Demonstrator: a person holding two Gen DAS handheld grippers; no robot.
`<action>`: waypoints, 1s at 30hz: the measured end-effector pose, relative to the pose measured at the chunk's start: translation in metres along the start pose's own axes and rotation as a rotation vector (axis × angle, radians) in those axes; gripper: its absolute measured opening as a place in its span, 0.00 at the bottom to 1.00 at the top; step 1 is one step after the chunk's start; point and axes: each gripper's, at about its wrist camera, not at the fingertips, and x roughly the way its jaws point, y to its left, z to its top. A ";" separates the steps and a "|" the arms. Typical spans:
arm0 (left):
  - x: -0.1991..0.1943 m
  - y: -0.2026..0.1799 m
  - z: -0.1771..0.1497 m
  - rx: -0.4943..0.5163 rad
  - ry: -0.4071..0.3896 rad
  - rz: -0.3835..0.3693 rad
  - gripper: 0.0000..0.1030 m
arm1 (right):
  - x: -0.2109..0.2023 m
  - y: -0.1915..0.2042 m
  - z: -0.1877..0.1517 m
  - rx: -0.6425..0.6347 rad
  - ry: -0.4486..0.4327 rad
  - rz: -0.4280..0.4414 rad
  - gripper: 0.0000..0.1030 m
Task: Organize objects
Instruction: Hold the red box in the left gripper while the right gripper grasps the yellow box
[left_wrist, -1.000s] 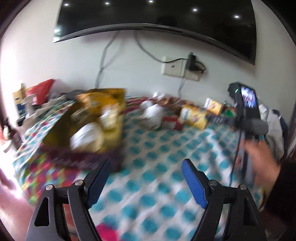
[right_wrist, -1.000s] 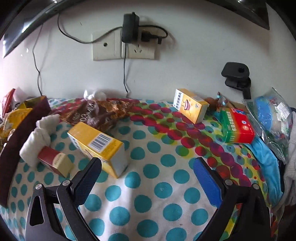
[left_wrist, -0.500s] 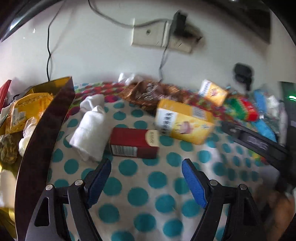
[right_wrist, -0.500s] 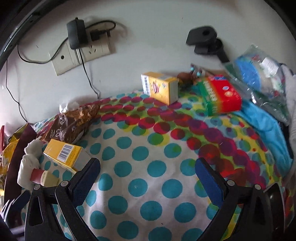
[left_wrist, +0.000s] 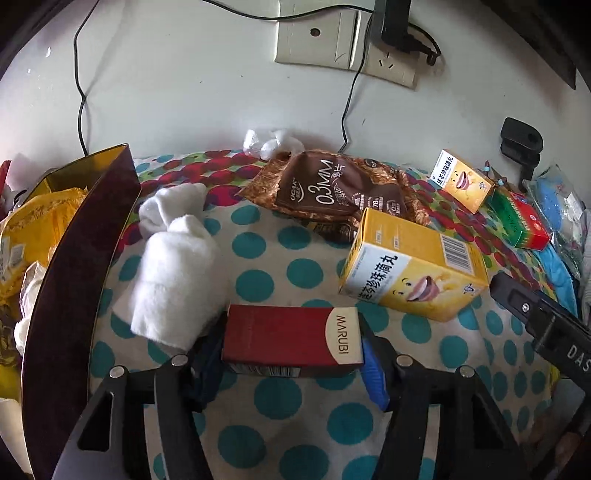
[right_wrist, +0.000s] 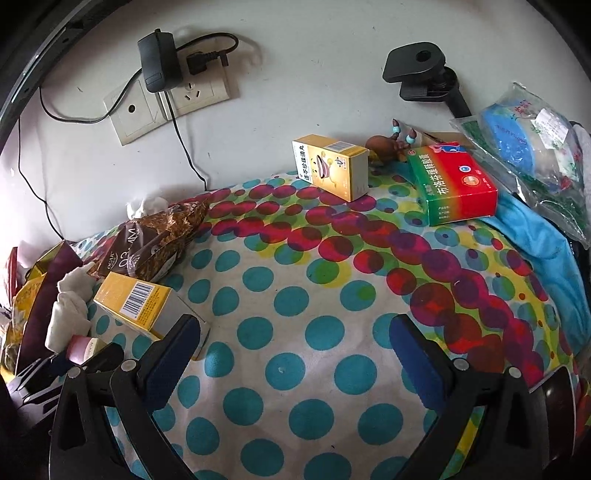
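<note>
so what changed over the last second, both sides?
The left hand-held gripper swung in from the bag side and now brackets the red MARUBI box, fingers at both ends; a firm clamp isn't clear. The right hand-held gripper drifted slightly, open and empty. Large yellow box and white sock unmoved.

Home: polka-dot bedspread (right_wrist: 295, 332), wall socket (right_wrist: 192, 92)

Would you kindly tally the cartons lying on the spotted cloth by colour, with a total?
Yellow cartons: 2, the large one and the small one.
Dark red carton: 1, between the fingers of the left hand-held gripper.
Green and red carton: 1.
Total: 4 cartons.
</note>
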 end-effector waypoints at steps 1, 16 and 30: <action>-0.001 0.002 0.000 -0.004 -0.001 -0.003 0.61 | 0.000 0.001 0.000 -0.003 0.000 -0.003 0.99; -0.012 0.009 -0.011 -0.038 -0.008 0.017 0.61 | 0.002 0.006 0.000 -0.021 0.009 -0.014 0.99; -0.050 0.023 -0.045 -0.108 -0.069 0.051 0.61 | -0.008 0.010 -0.003 -0.108 -0.032 0.060 1.00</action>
